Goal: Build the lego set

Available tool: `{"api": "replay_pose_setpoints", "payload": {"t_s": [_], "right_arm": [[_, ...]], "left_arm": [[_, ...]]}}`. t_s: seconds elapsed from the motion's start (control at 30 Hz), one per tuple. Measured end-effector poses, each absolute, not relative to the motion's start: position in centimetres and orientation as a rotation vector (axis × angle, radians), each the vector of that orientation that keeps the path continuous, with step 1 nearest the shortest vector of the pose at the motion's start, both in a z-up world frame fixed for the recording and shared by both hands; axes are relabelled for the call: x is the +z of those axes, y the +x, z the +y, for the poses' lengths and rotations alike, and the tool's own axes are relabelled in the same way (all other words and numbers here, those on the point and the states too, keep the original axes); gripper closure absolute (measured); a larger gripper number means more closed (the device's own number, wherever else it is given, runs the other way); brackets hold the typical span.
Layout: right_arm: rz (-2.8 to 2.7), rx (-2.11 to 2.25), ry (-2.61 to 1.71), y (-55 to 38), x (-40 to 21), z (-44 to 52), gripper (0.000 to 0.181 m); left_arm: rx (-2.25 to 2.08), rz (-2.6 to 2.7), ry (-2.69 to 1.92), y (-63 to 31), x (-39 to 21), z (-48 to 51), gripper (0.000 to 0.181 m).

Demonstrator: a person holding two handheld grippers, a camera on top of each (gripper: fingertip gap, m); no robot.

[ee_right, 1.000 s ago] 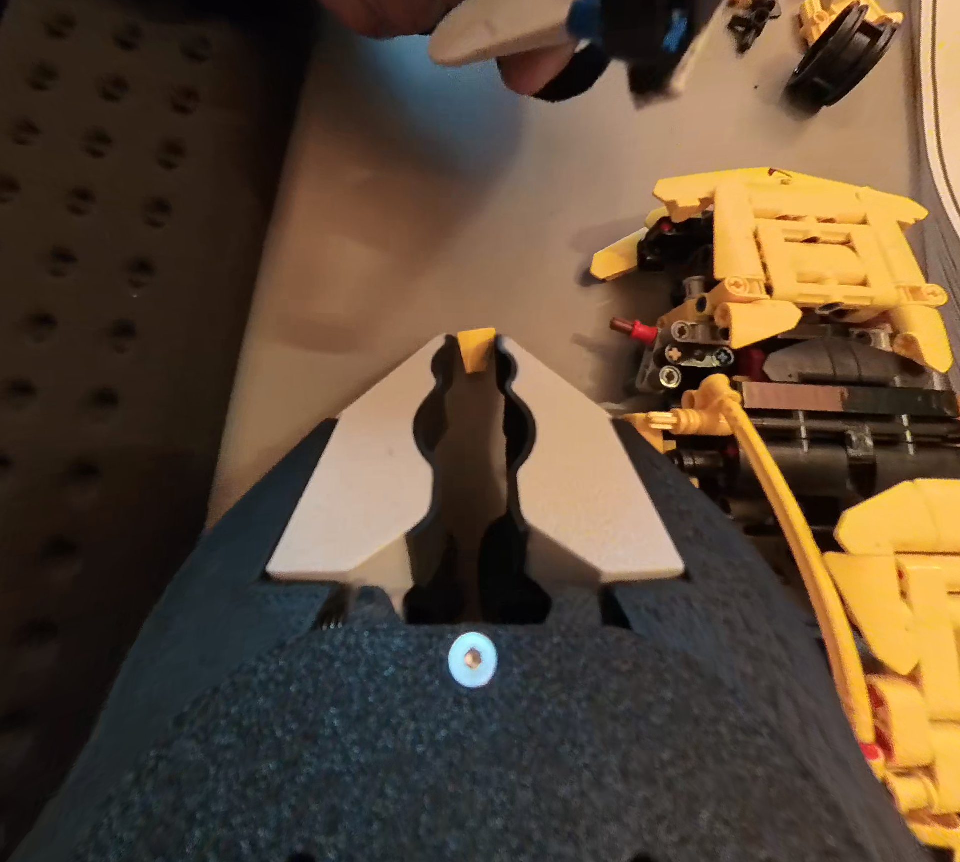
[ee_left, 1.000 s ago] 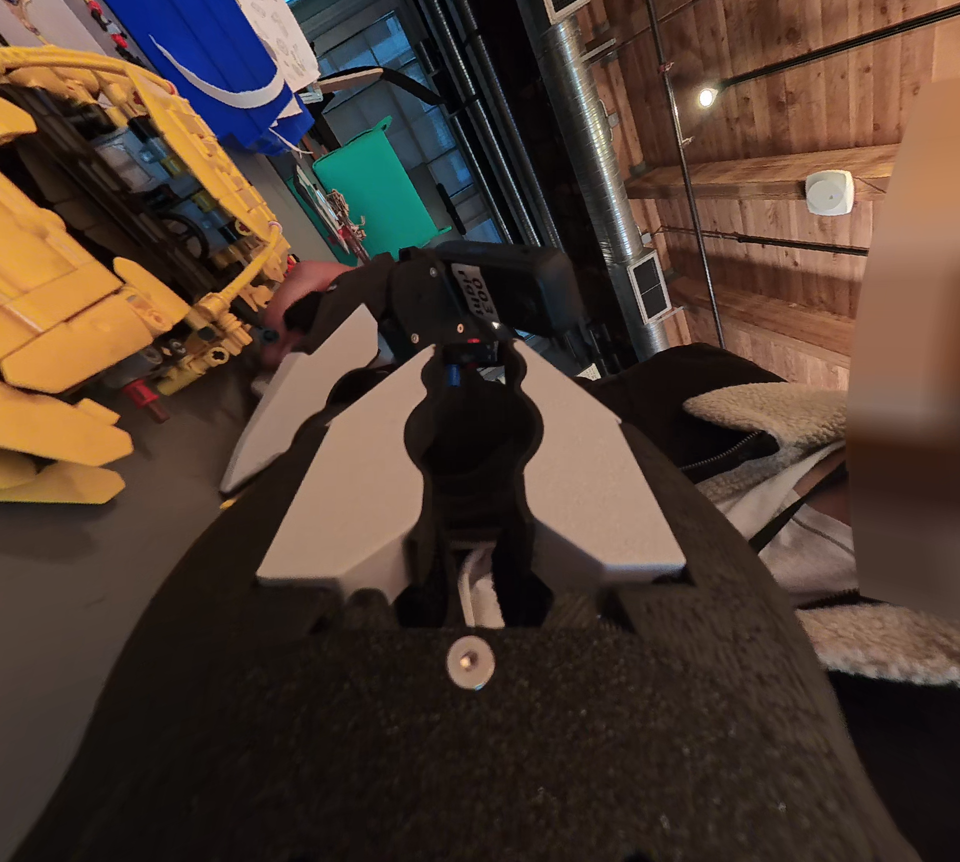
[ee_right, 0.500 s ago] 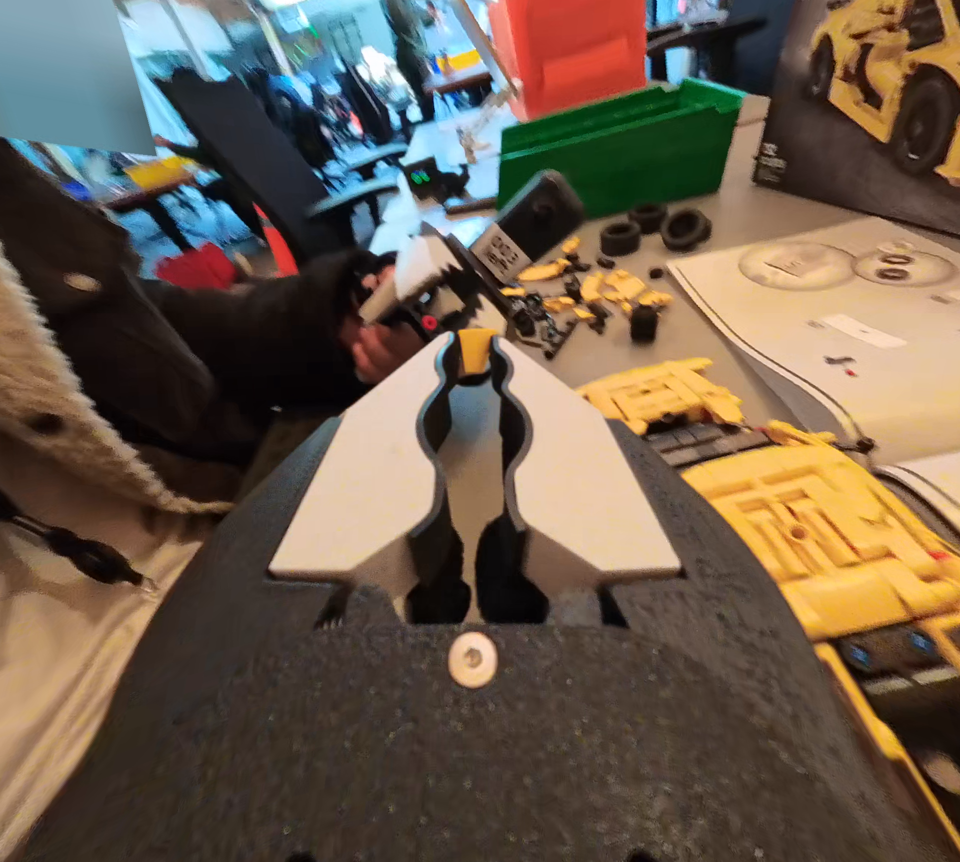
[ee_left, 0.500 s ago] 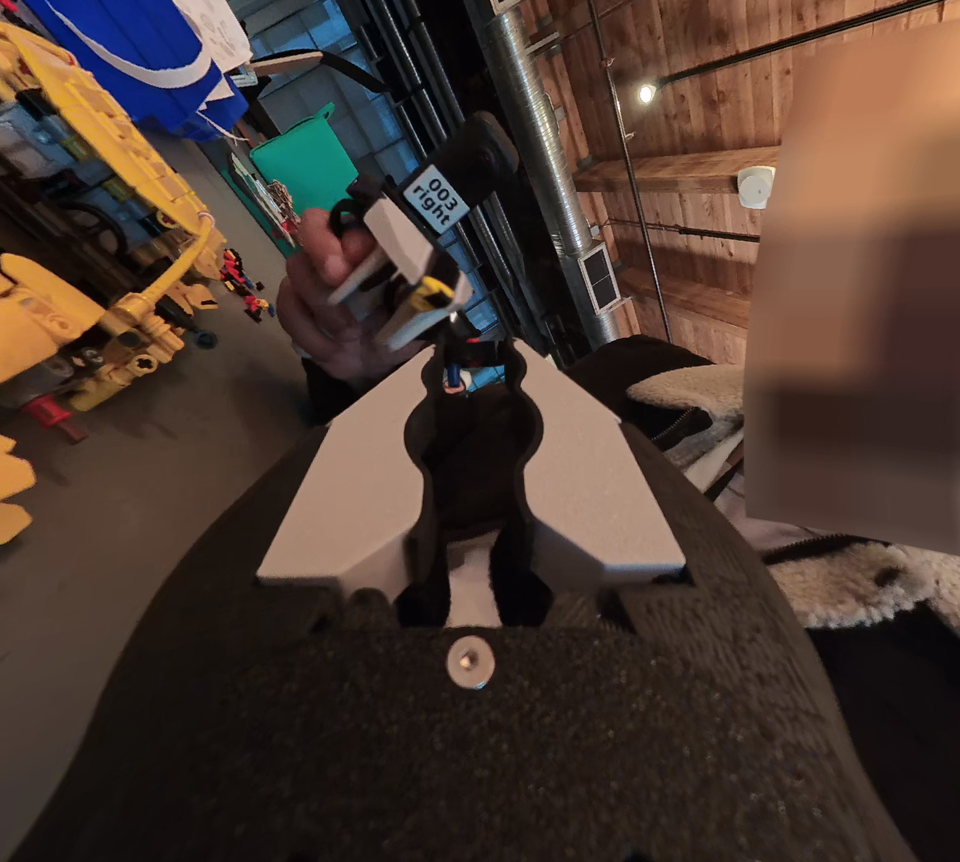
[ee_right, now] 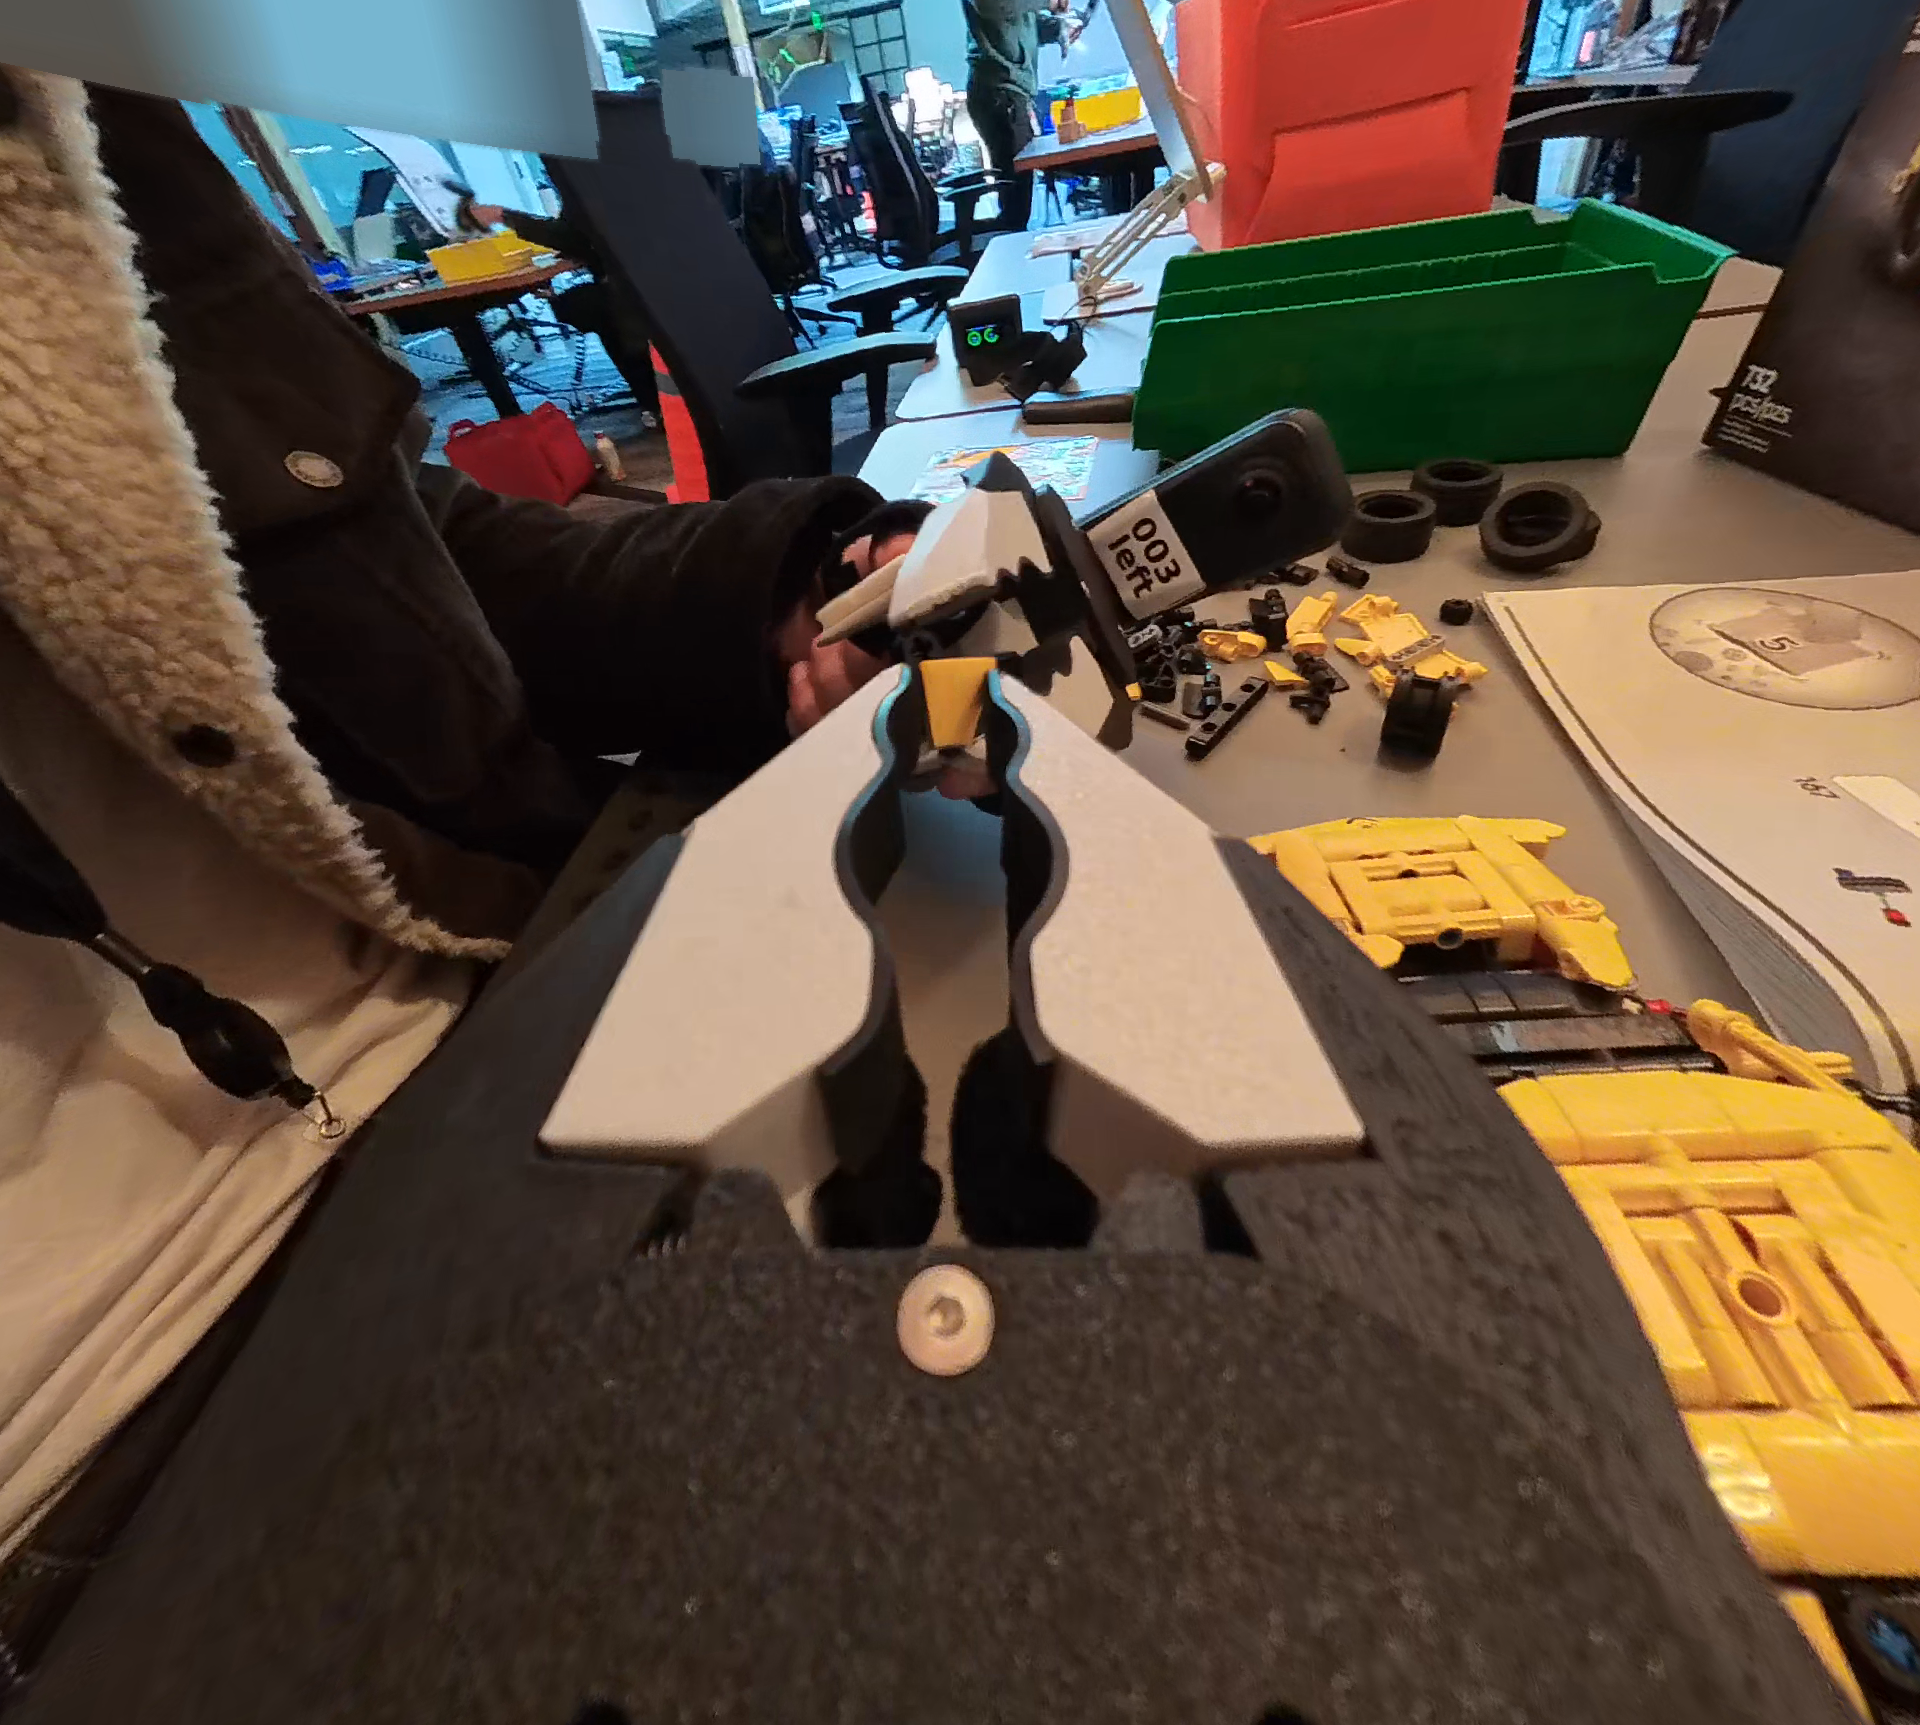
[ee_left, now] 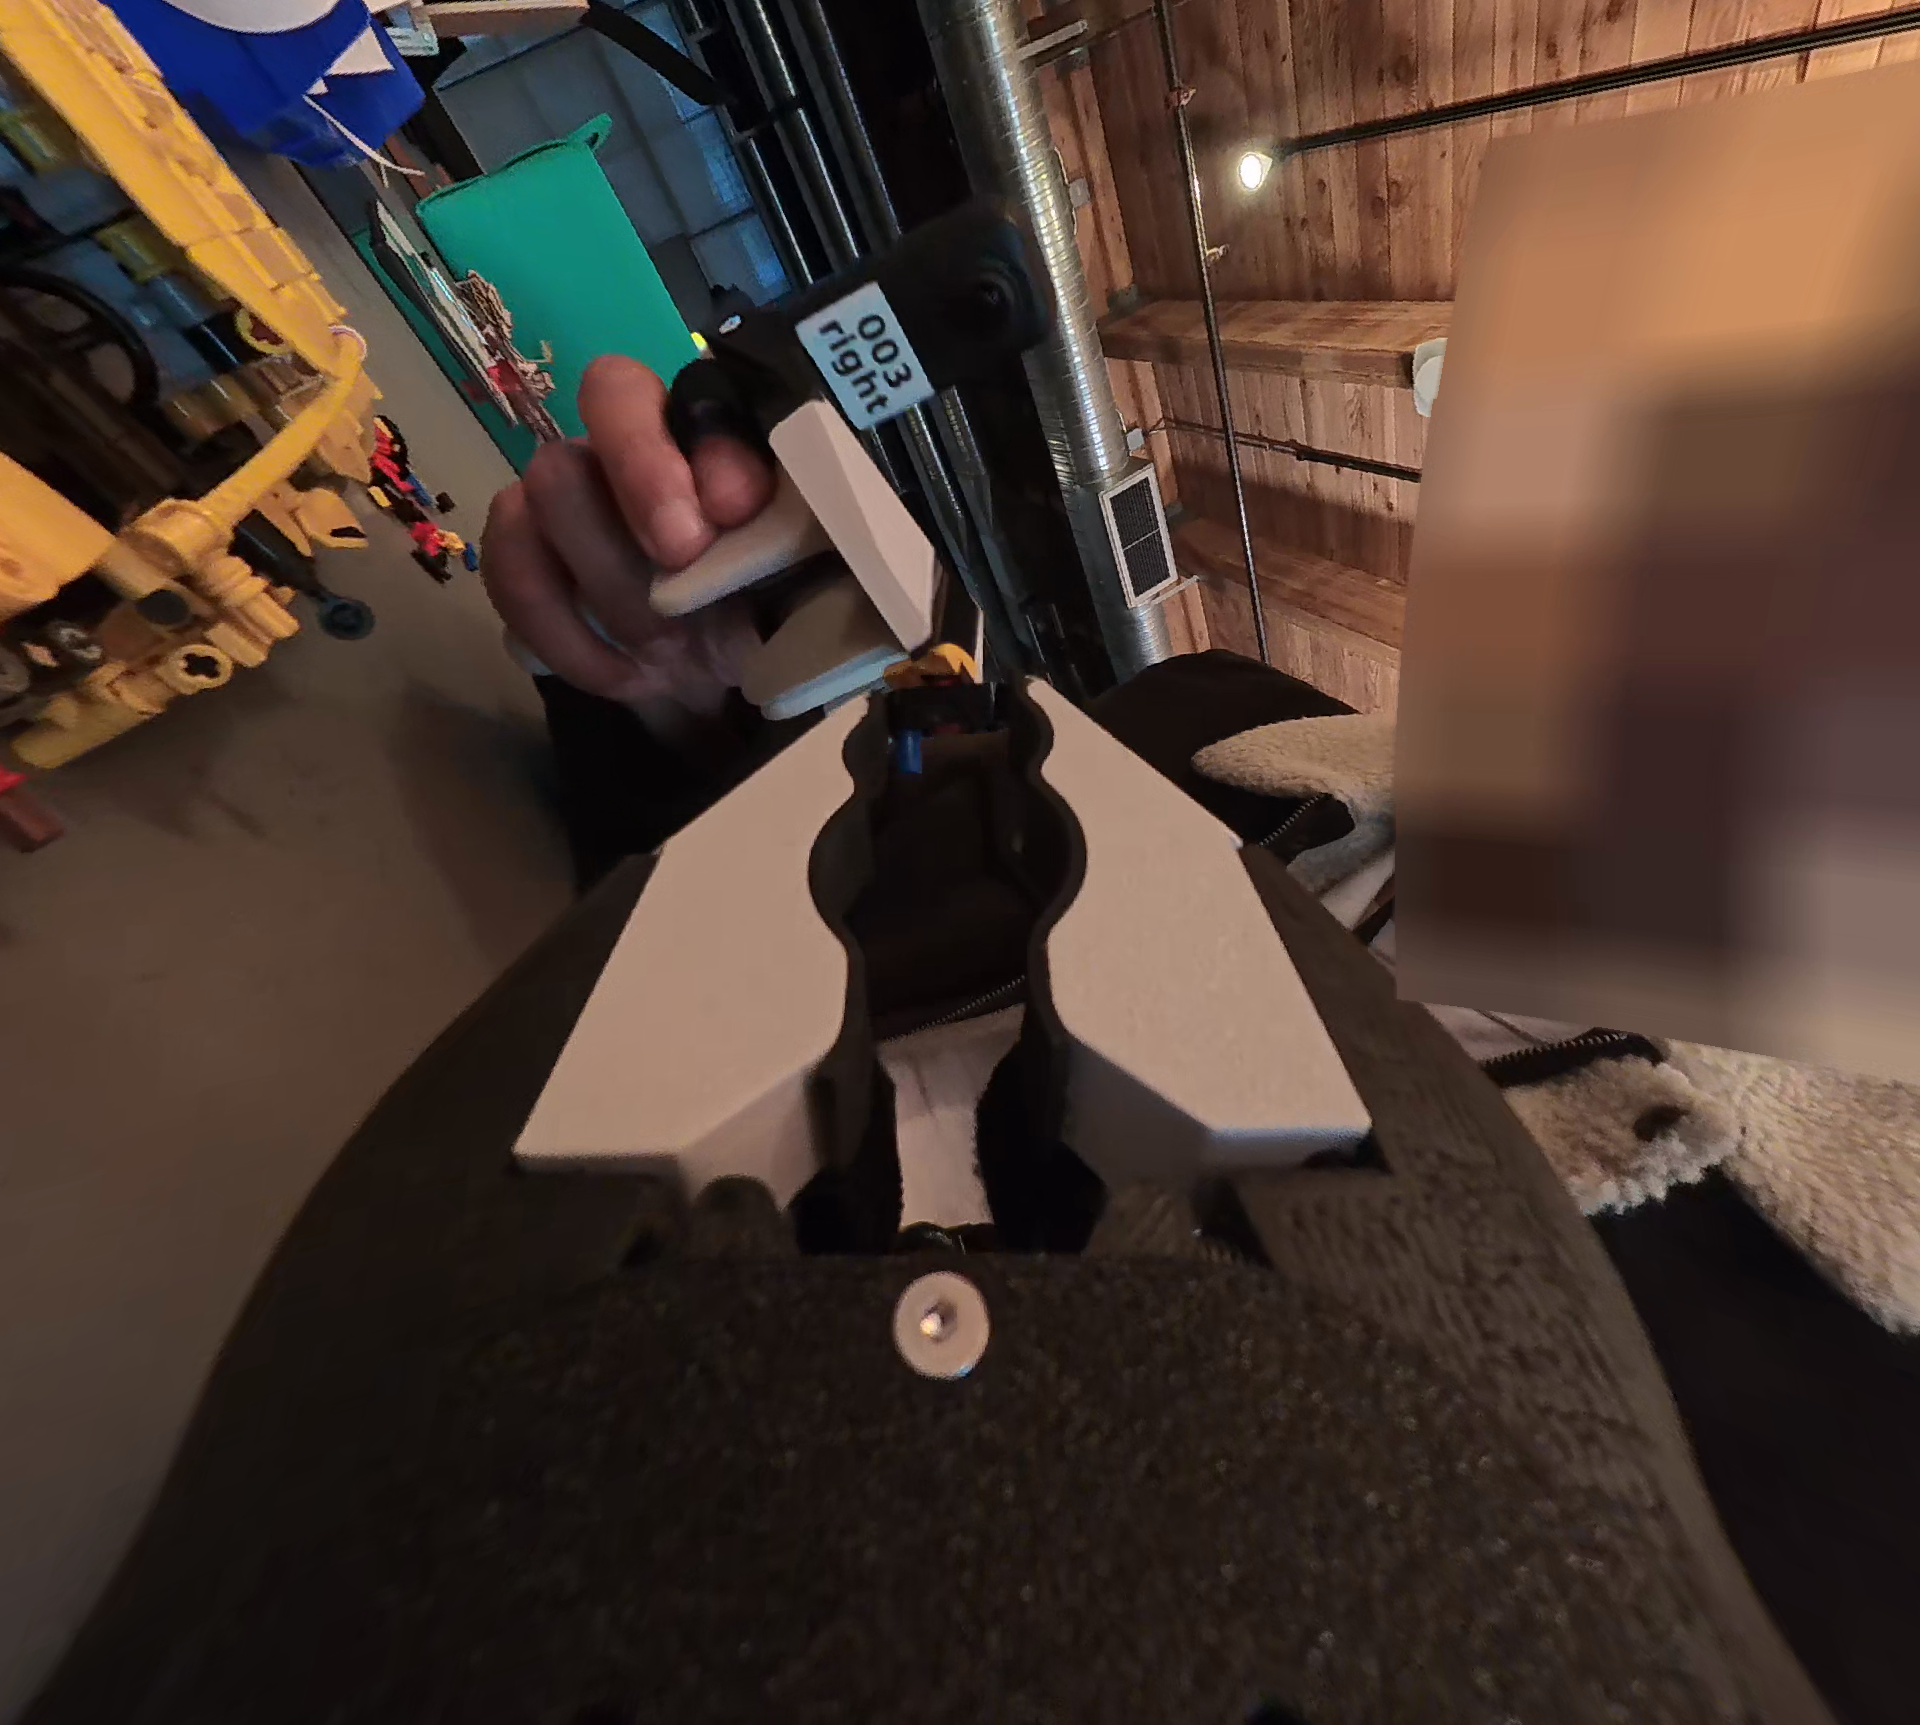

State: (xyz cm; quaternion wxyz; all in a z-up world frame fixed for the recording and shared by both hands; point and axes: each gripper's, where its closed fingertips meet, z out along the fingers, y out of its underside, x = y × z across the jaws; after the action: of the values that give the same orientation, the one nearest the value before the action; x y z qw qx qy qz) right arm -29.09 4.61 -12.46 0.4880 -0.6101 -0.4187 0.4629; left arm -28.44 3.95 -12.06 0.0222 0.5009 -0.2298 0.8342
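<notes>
My right gripper is shut on a small yellow lego piece at its fingertips. My left gripper is shut on a small black lego assembly with a blue pin. Both grippers are held in the air over the table edge, tip to tip, and the two pieces touch or nearly touch. The right gripper also shows in the left wrist view and the left gripper in the right wrist view. The part-built yellow car lies on the table to the right; it also shows in the left wrist view.
Loose yellow and black parts and black tyres lie on the grey table. An open instruction booklet, a green bin, an orange bag and the dark set box stand beyond. A person's coat is at the left. Left and right tips are no more than a few centimetres apart.
Both grippers have risen from the table and come together. The right gripper has swung up from looking down at the car and carried its yellow piece to the left gripper's black assembly.
</notes>
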Motion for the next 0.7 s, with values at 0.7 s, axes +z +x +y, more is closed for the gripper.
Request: {"api": "replay_pose_setpoints", "payload": {"t_s": [0.7], "right_arm": [[-1.17,1.351,-1.397,-29.5,-12.2,2.2,0.173]], "left_arm": [[2.525,-0.743,1.384,-28.5,-11.4,1.7,0.16]]}}
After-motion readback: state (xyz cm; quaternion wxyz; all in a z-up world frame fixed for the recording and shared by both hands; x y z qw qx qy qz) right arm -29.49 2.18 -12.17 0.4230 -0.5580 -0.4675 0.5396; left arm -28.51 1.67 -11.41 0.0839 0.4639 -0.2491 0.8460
